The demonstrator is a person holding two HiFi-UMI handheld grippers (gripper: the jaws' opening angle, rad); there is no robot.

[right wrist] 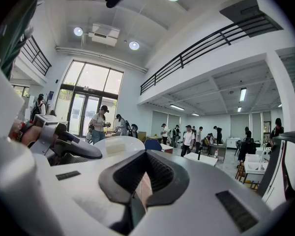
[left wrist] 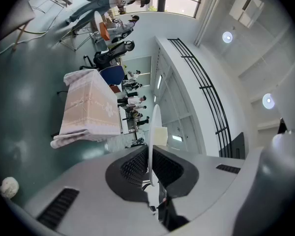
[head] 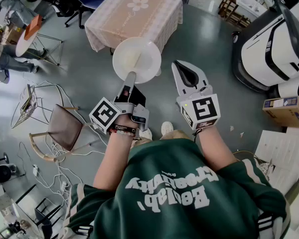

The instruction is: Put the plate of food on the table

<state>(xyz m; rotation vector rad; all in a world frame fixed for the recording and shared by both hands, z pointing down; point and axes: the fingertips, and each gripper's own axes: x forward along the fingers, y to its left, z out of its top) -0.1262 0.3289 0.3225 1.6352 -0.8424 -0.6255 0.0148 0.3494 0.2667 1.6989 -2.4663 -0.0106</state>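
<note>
We pinch the plate (head: 148,66) by its rim in the jaws of the left gripper (head: 131,76), the right gripper (head: 178,66) has its jaws closed on nothing, and the counter (head: 134,14) ahead of the jaws is not yet reached.

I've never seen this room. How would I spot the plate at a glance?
Find the square table under a pale pink cloth at the top of the head view. Just on the person's side of it is a round white plate, pinched at its rim by the left gripper. It is the only white dish in view, with a pale block of food on it.
</note>
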